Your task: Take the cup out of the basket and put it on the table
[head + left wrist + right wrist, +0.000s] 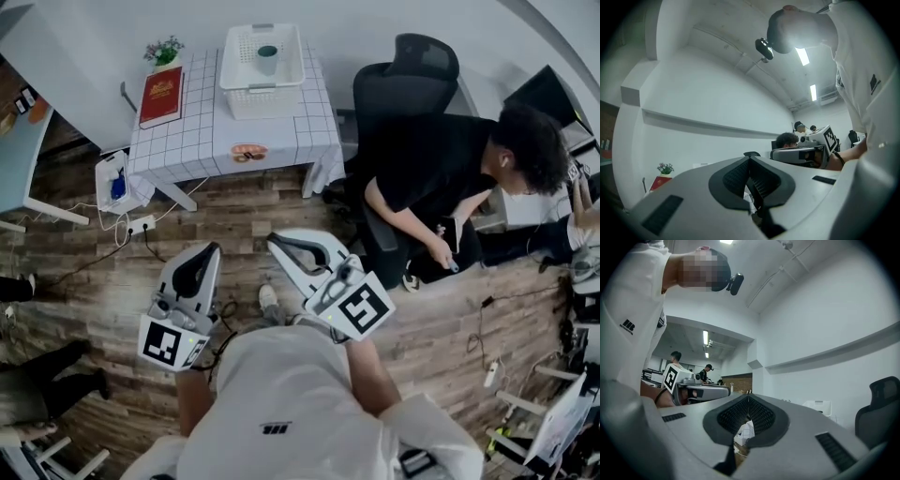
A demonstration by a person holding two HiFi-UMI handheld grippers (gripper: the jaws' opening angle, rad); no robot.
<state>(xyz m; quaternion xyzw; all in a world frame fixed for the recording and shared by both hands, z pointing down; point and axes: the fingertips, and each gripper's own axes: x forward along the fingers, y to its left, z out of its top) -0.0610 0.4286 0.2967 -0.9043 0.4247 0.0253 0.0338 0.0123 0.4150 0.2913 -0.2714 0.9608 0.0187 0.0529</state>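
Note:
A teal cup [267,58] stands inside a white basket [240,84] at the far end of a small table with a white checked cloth [211,131]. Both grippers hover over the wooden floor, well short of the table. My left gripper [214,247] is shut with nothing in it. My right gripper [273,240] is also shut and holds nothing. In the left gripper view the jaw tips [750,157] meet. In the right gripper view the tips [748,397] meet too, with the basket [818,406] far off to the right.
A red book [161,97] and a small plant [164,52] sit at the table's left side, a small flat item [248,151] near its front edge. A person in black sits on an office chair [412,75] to the right. A power strip [141,225] and cables lie on the floor at left.

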